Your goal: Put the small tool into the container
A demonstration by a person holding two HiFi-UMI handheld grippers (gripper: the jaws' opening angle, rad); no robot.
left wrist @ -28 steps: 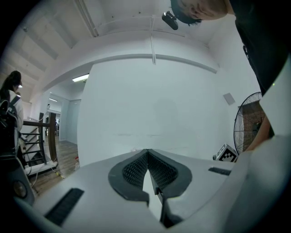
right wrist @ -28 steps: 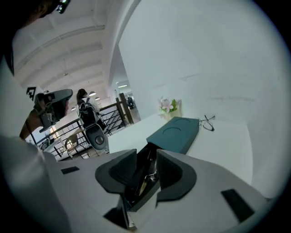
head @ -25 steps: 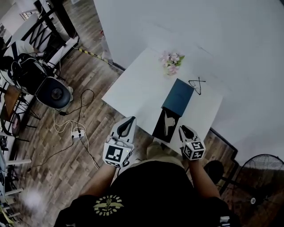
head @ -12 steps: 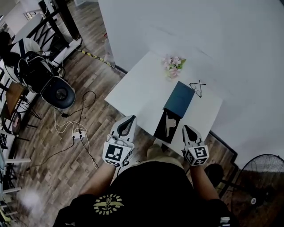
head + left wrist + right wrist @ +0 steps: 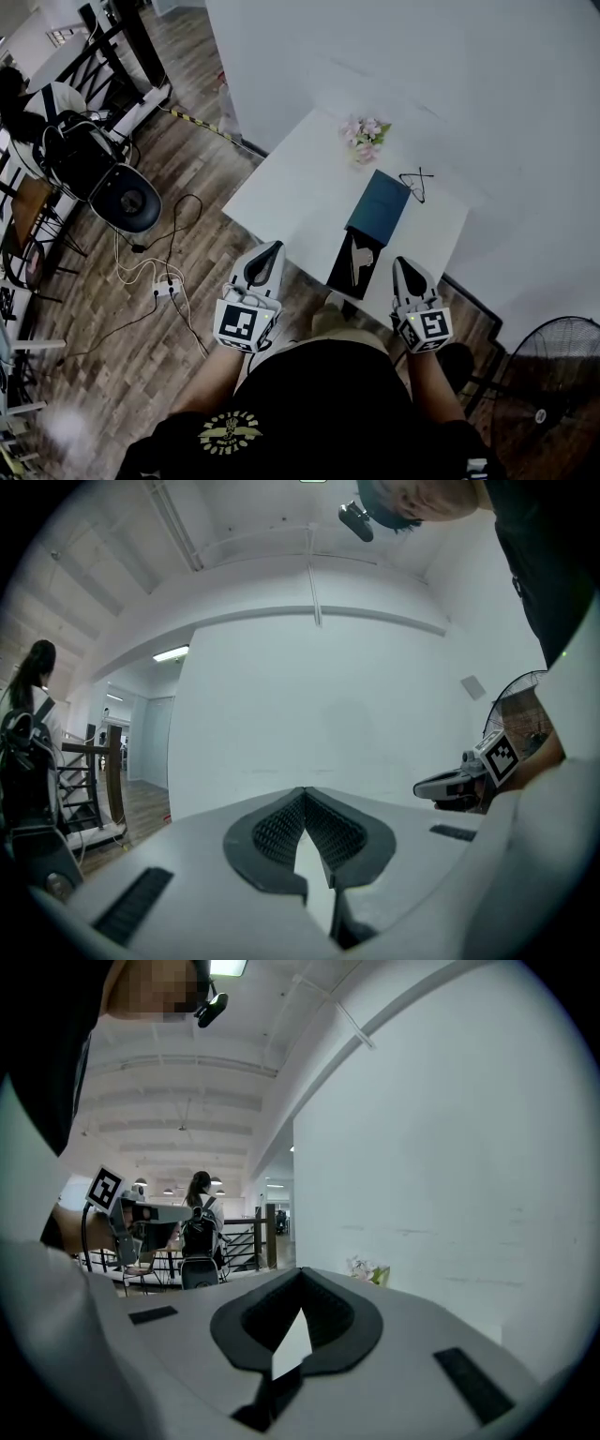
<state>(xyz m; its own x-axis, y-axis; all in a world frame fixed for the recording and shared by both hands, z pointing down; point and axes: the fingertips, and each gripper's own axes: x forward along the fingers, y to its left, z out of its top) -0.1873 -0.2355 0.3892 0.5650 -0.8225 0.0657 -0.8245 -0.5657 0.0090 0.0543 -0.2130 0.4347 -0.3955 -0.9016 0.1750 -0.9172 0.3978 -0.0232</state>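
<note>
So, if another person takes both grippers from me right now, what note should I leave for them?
Left gripper: shut, empty, held by the near edge of the white table, left of the container.
Right gripper: shut, empty, held to the right of the container.
Things: the black container lies open on the table, and the pale small tool lies inside it. A teal piece, perhaps the lid, lies at the container's far end.
Done: the tool appears to be in the container.
Left: probably nothing. Closing the lid would be the only step, if it is wanted.
</note>
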